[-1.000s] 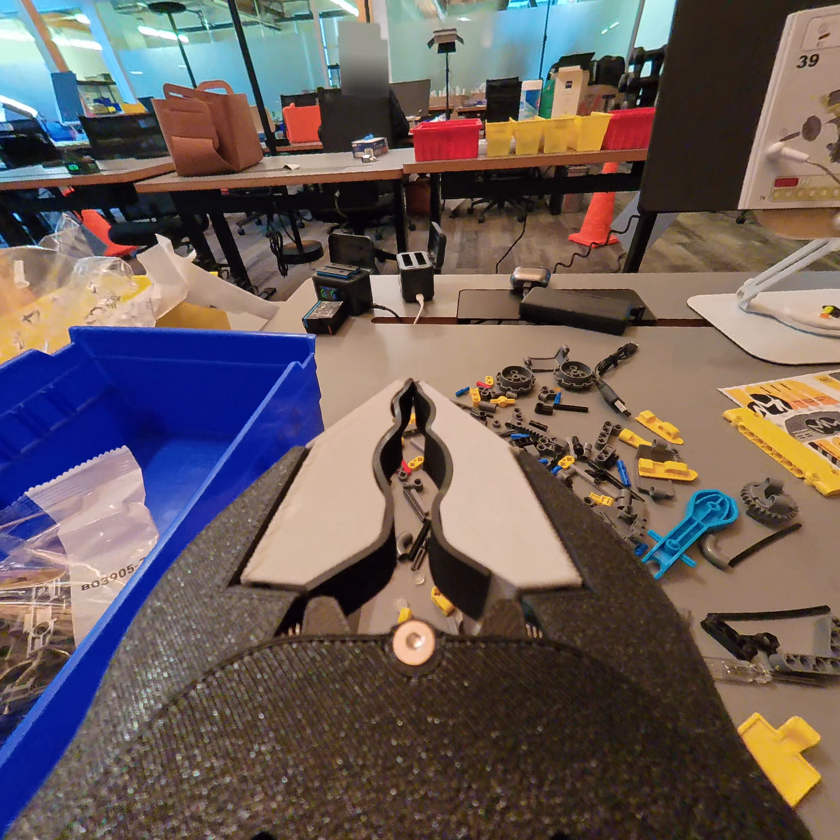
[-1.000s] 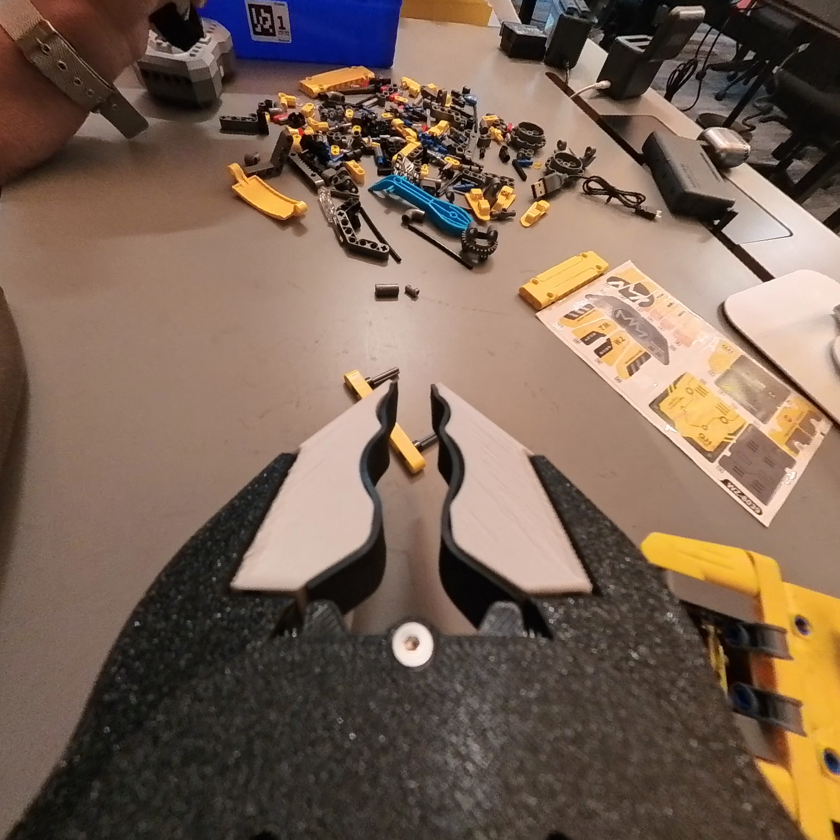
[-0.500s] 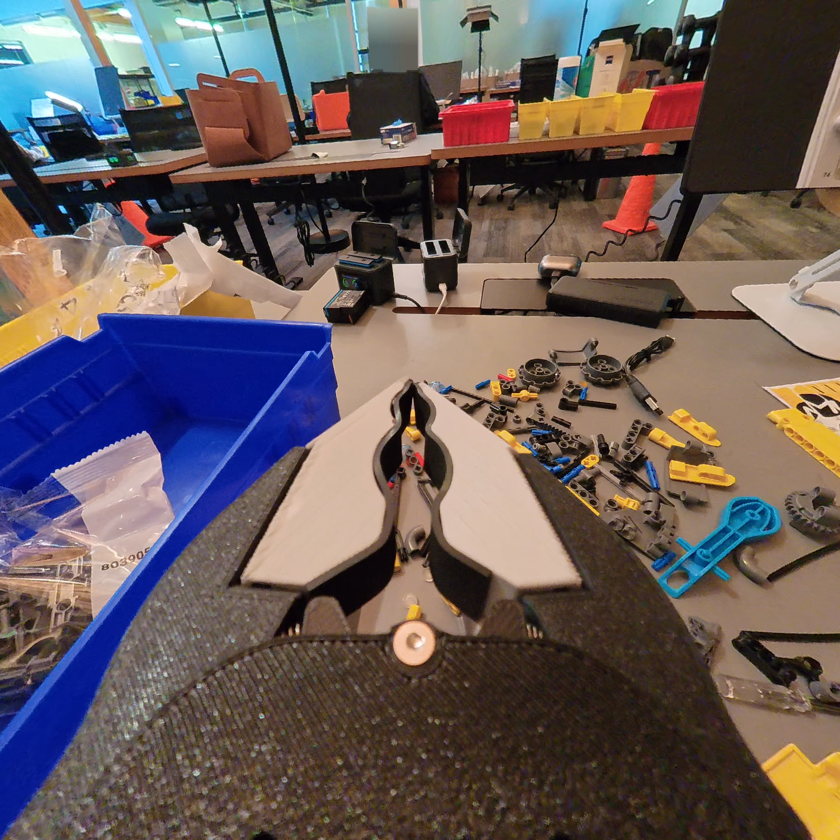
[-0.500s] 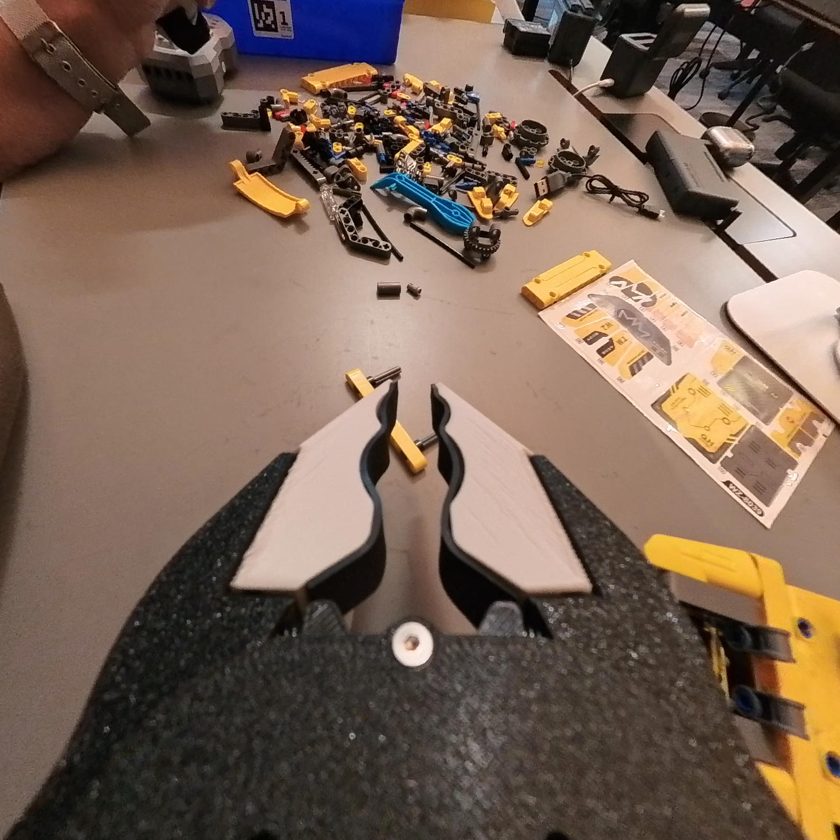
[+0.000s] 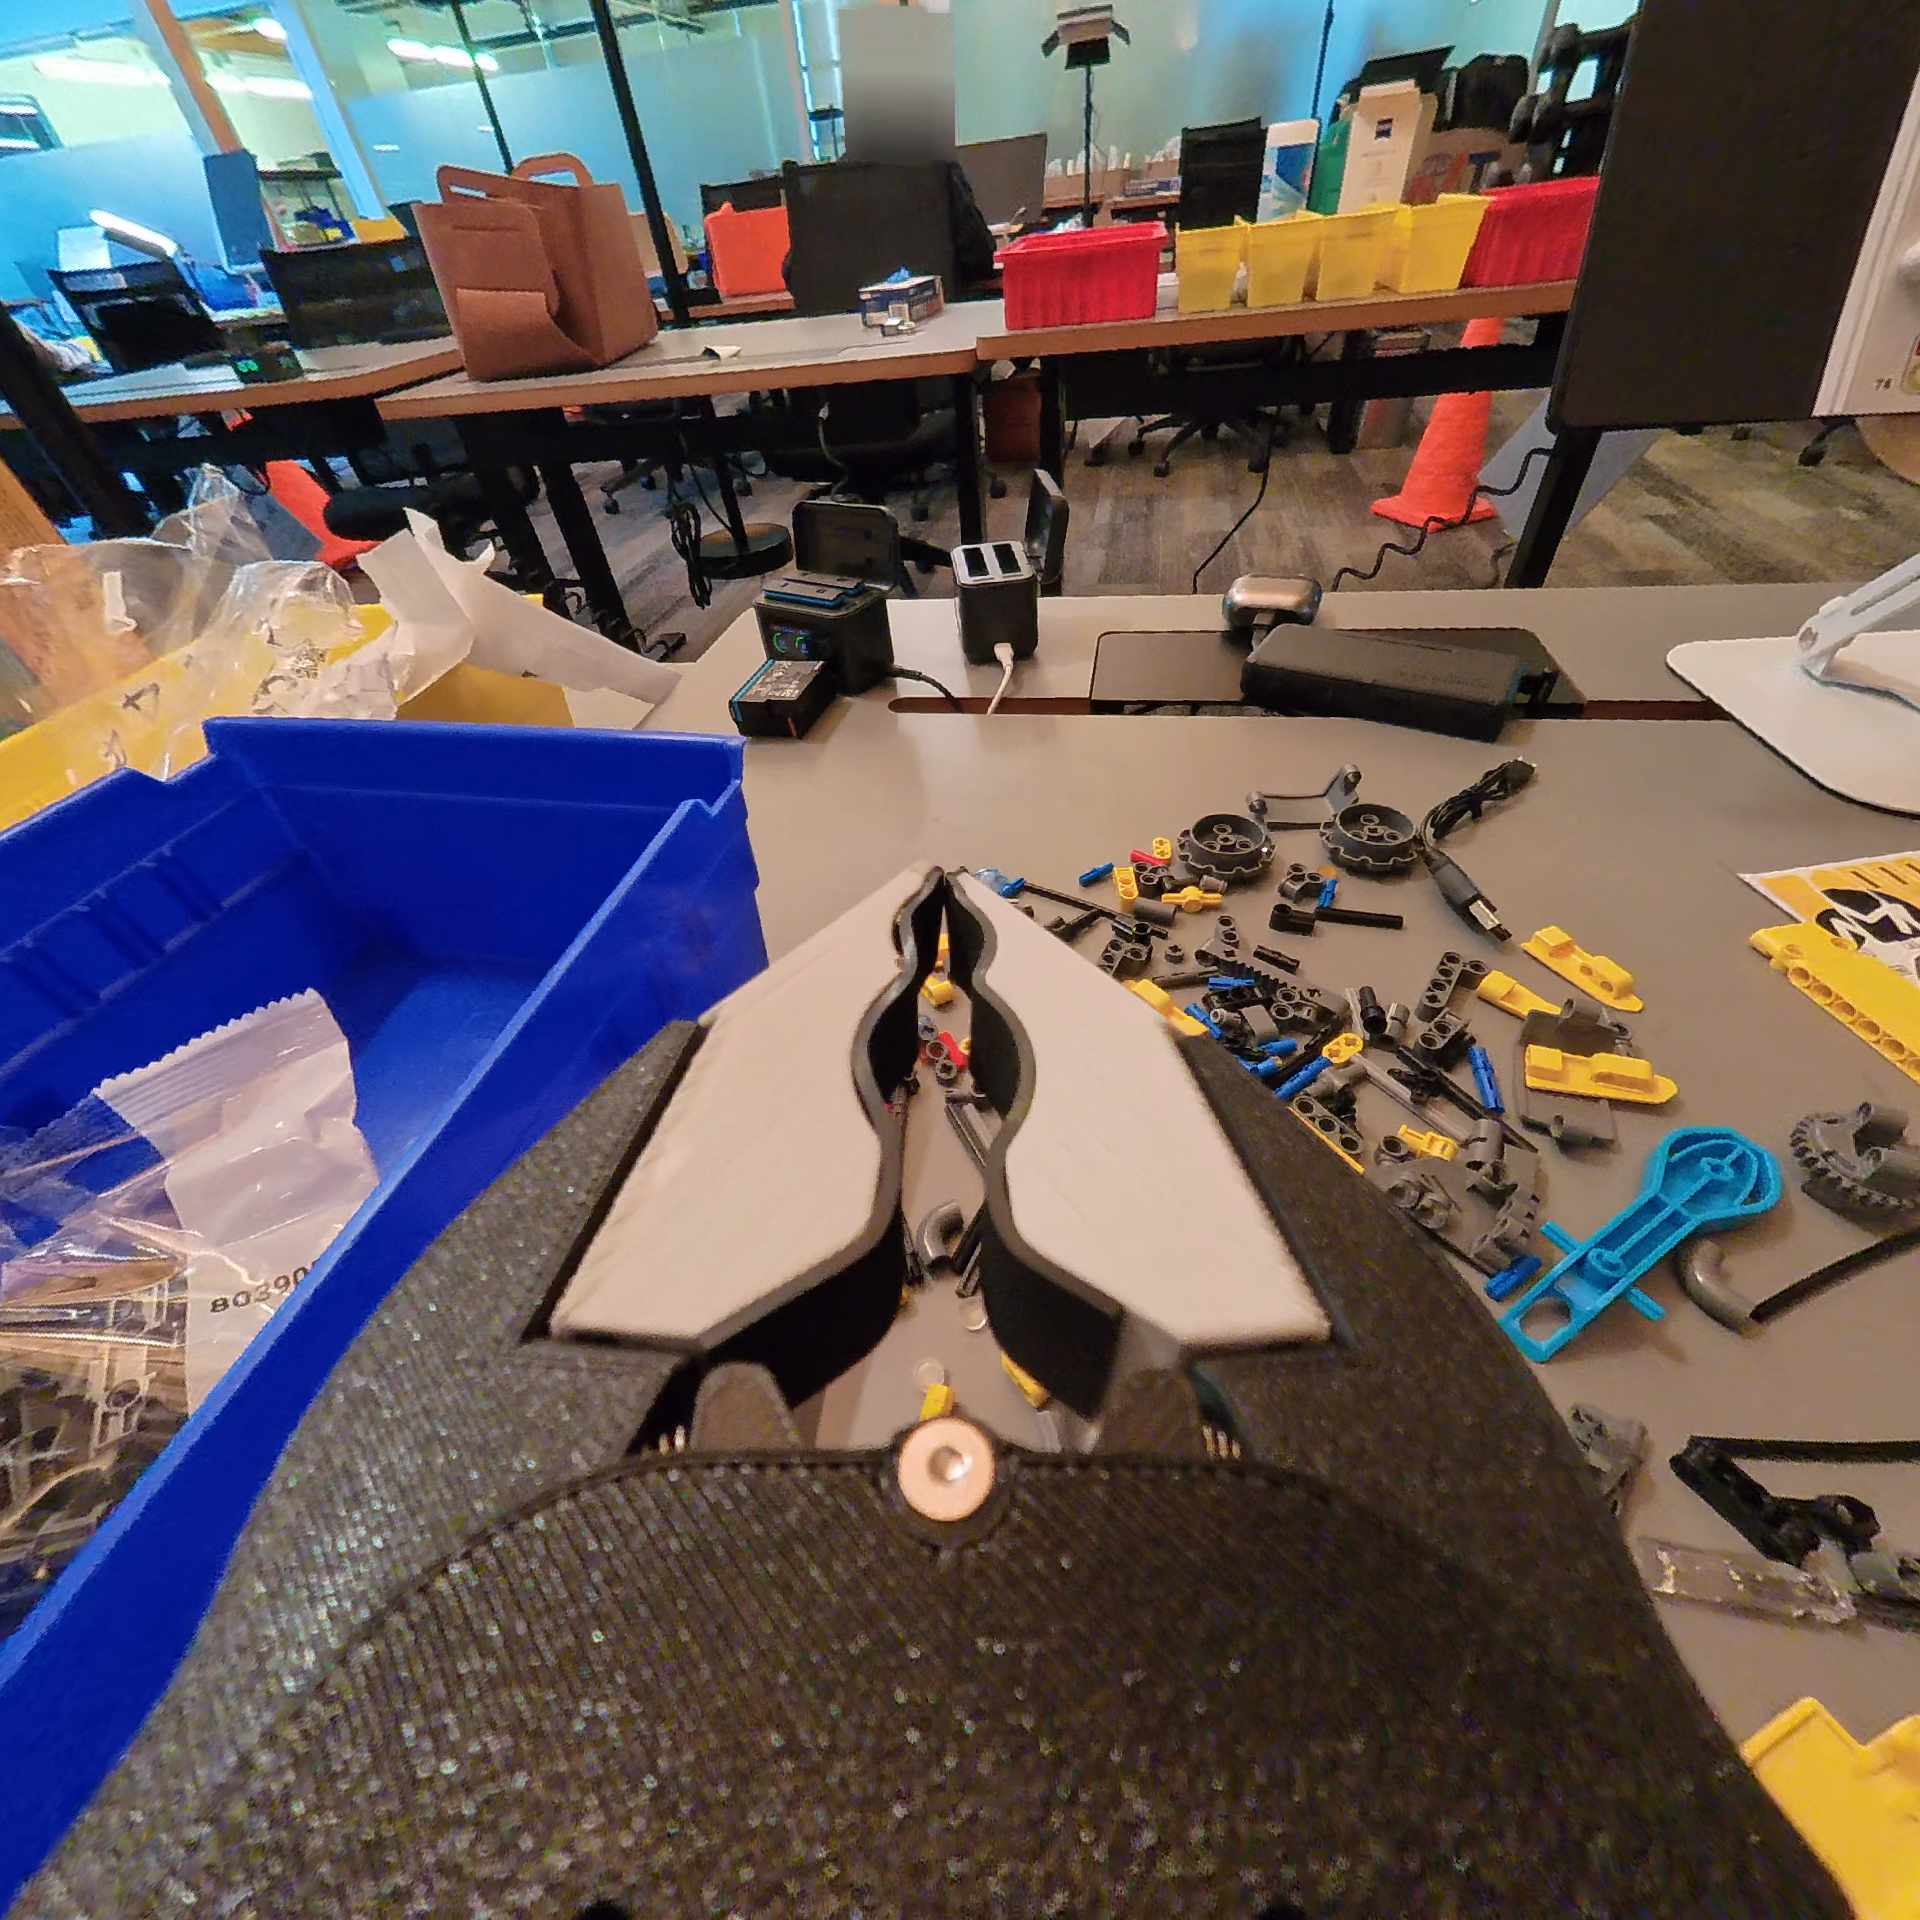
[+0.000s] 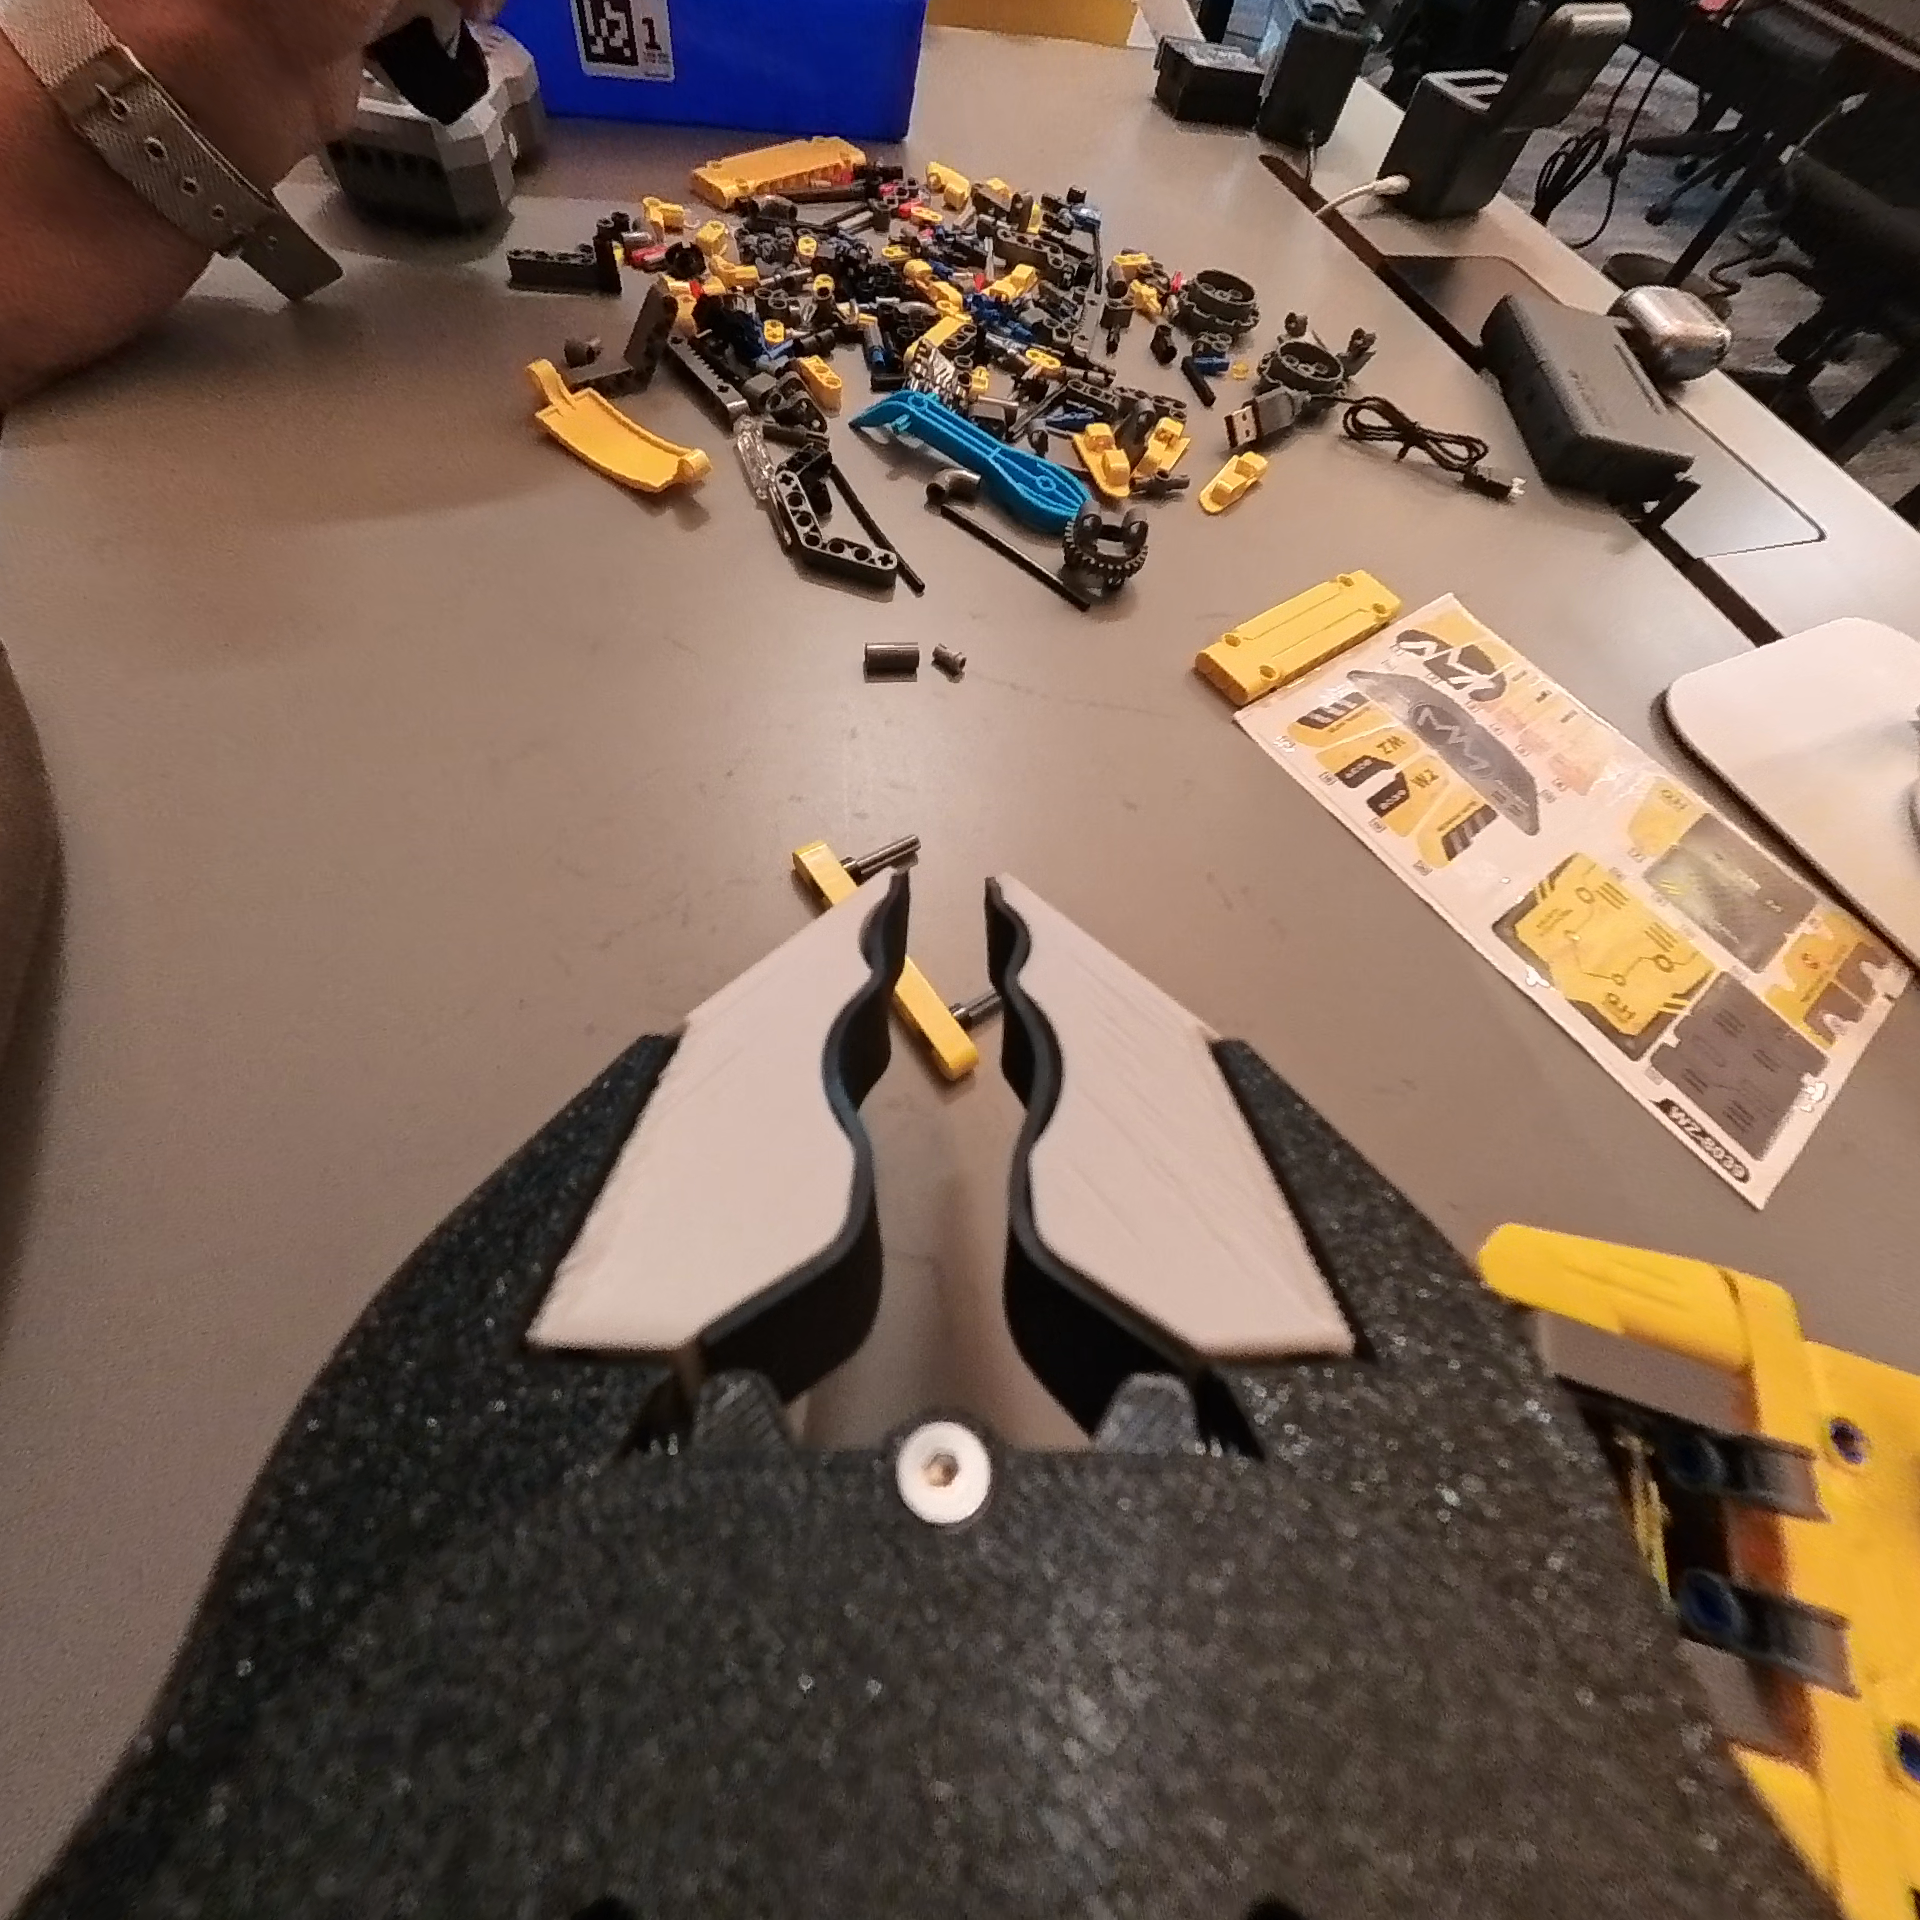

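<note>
My left gripper (image 5: 943, 885) is shut and empty, tips touching. It hovers over the near edge of a pile of small black, yellow and blue building parts (image 5: 1299, 1018), right beside a blue bin (image 5: 520, 831). My right gripper (image 6: 948, 885) is open by a narrow gap, low over the grey table. A yellow beam with black pins (image 6: 935, 1023) lies on the table under it, partly hidden by the left finger (image 6: 727, 1122). The same pile (image 6: 935, 301) lies farther ahead in the right wrist view.
The bin holds clear plastic bags (image 5: 208, 1195). A sky-blue part (image 5: 1642, 1226), a sticker sheet (image 6: 1558, 883), a yellow panel (image 6: 1299, 634) and two dark pins (image 6: 894, 660) lie about. A yellow assembly (image 6: 1766, 1455) sits at the near right. Chargers (image 5: 831, 634) stand at the back. Spacing between my two grippers at the tips: around 40 cm.
The left gripper has swung left toward the blue bin, so the parts and the stand slid right in its view. The right gripper has hardly moved.
</note>
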`<state>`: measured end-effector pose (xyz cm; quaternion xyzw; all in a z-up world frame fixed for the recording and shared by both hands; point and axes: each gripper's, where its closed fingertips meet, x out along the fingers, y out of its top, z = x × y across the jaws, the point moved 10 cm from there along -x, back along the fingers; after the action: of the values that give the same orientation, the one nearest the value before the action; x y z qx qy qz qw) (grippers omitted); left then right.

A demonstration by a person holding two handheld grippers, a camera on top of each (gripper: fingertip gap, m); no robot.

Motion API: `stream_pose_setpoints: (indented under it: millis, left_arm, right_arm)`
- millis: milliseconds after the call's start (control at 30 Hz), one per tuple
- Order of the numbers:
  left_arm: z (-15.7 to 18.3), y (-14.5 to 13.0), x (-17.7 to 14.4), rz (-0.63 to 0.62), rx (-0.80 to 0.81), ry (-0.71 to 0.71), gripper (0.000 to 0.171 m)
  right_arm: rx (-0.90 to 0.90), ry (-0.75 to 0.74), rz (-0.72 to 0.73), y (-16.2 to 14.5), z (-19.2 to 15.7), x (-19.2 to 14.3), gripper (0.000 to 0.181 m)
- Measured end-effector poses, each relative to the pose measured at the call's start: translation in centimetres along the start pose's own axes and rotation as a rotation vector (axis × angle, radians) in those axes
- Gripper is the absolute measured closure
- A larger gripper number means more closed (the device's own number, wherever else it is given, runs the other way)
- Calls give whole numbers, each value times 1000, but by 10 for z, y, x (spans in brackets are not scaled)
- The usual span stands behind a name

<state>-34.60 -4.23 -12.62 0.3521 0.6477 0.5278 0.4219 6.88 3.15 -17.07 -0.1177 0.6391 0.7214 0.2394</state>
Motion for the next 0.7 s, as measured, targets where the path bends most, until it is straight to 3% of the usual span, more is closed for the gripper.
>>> stream_pose_setpoints:
  millis: [267, 400, 467, 600, 700]
  left_arm:
    - [2, -3, 5, -30, -3, -16, 171]
    - [12, -1, 17, -112, -26, -94, 156]
    - [15, 12, 26, -148, -23, -148, 156]
    - [10, 42, 65, -282, 57, -233, 166]
    - [7, 44, 114, -492, 172, -321, 167]
  right_arm:
    - [-4, -1, 1, 0, 0, 0, 167]
    - [-3, -6, 6, 0, 0, -1, 167]
    - [4, 0, 9, 0, 1, -2, 167]
    - [10, 19, 24, 1, -1, -4, 167]
    - [-2, 23, 35, 3, -4, -6, 167]
